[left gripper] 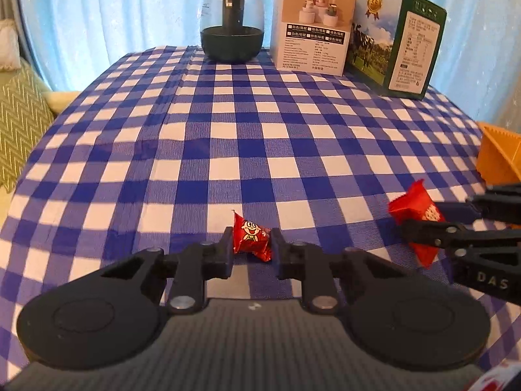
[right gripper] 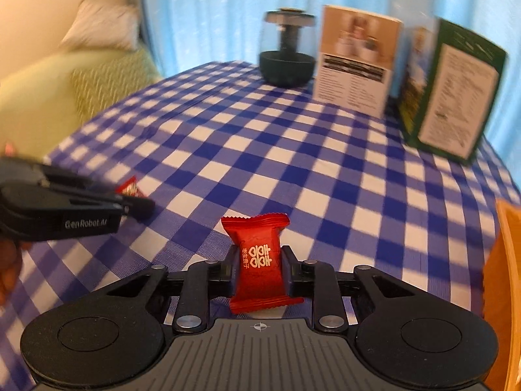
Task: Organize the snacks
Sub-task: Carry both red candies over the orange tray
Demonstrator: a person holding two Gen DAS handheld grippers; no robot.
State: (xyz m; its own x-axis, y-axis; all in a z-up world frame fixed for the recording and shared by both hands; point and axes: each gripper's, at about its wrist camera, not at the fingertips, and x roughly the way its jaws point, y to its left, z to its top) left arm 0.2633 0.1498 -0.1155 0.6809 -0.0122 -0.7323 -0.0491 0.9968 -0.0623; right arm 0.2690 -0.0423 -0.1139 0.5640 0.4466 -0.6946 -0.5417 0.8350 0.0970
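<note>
Candy [left gripper: 250,239] in crinkled red foil, printed with a cartoon face, sits pinched between the left gripper's [left gripper: 251,248] black fingers, low over the blue-and-white checked cloth [left gripper: 228,150]. Rightward, the right gripper [right gripper: 259,265] clamps a glossy red pillow-shaped packet [right gripper: 259,260] with serrated ends, raised above the cloth beside an orange ribbed bin [left gripper: 498,156].

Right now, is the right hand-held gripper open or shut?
Shut. The right hand-held gripper has both fingers pressed against the sides of a red foil candy packet with white characters, holding it upright above the checked cloth.
</note>
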